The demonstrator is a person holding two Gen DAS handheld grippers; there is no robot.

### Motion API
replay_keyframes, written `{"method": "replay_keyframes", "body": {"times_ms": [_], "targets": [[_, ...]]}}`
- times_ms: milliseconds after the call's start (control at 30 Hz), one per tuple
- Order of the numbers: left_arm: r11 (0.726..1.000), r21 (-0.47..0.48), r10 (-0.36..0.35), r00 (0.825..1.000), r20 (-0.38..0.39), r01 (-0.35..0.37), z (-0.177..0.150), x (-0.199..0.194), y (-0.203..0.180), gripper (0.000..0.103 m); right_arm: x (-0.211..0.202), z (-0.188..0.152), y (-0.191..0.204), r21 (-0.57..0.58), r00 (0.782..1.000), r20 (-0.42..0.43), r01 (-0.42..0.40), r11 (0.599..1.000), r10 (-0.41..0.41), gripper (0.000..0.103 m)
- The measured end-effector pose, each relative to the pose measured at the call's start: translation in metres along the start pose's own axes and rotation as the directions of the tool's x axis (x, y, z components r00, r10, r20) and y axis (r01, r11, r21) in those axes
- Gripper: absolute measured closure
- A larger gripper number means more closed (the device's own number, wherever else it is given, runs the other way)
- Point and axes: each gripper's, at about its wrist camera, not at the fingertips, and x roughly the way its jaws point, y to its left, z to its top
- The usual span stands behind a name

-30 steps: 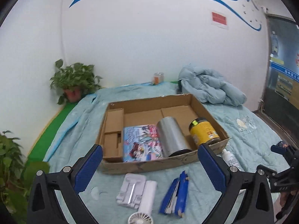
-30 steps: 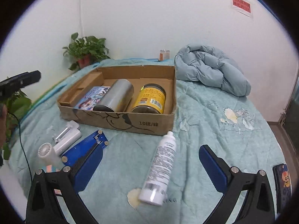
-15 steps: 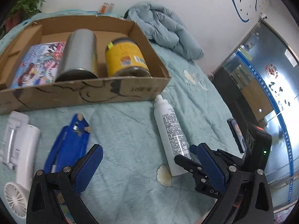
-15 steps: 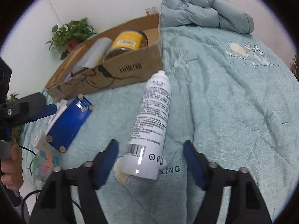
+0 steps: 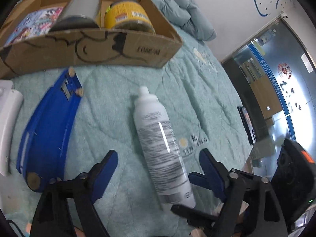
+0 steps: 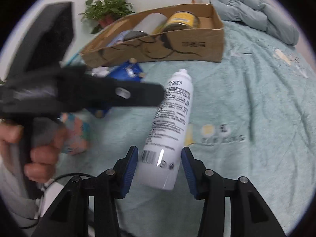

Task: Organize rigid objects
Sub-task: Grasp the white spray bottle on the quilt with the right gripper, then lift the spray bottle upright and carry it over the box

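Both my tools have dropped toward the white spray bottle (image 6: 169,126) lying on the bed (image 6: 256,108) near the cardboard box (image 6: 177,45); right tool (image 6: 159,164) jaws closing astride its base (pads not yet touching), left tool (image 5: 158,169) likewise apart, to lift it boxward.

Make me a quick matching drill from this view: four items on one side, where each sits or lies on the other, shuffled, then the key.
Items:
1. white spray bottle
2. yellow jar
3. blue flat case
4. crumpled grey-blue blanket

Places:
A. inside the cardboard box, beside the silver can
B. heaped on the bed past the box
C. lying on the bedspread, its base between the right gripper pads
D. flat on the bedspread in front of the box, left of the bottle

Pairs: 1-C, 2-A, 3-D, 4-B
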Motion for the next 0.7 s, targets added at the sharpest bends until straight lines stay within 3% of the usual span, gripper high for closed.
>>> {"method": "replay_keyframes", "body": {"times_ms": [67,167,267,433,567,700], "targets": [[1.0,0.001,0.003,1.0,-0.013,-0.003,-0.001,0.004,0.002,0.025,0.001,0.003,0.003,0.019,0.999,-0.002,-0.043,0.999,0.043,0.053],[1.0,-0.009,0.009,0.999,-0.049,-0.009,0.002,0.014,0.005,0.033,0.014,0.005,-0.002,0.054,0.999,-0.045,0.006,0.999,-0.004,0.053],[0.999,-0.011,0.034,0.996,-0.083,-0.035,0.004,0.028,0.009,0.041,0.026,0.006,-0.002,0.084,0.995,-0.087,-0.037,0.996,0.044,0.053],[0.999,-0.001,0.041,0.996,-0.074,-0.042,0.004,0.032,0.011,0.051,0.042,0.006,0.017,0.012,0.993,-0.115,0.018,1.0,-0.017,0.052],[1.0,-0.01,0.025,0.997,-0.067,-0.026,0.004,0.029,0.016,0.053,0.045,0.006,0.031,-0.053,0.991,-0.105,0.079,0.995,-0.085,0.052],[1.0,-0.019,0.018,0.999,-0.043,-0.019,0.003,0.023,0.017,0.054,0.047,0.008,0.035,-0.067,0.991,-0.095,0.087,0.994,-0.093,0.053]]}}
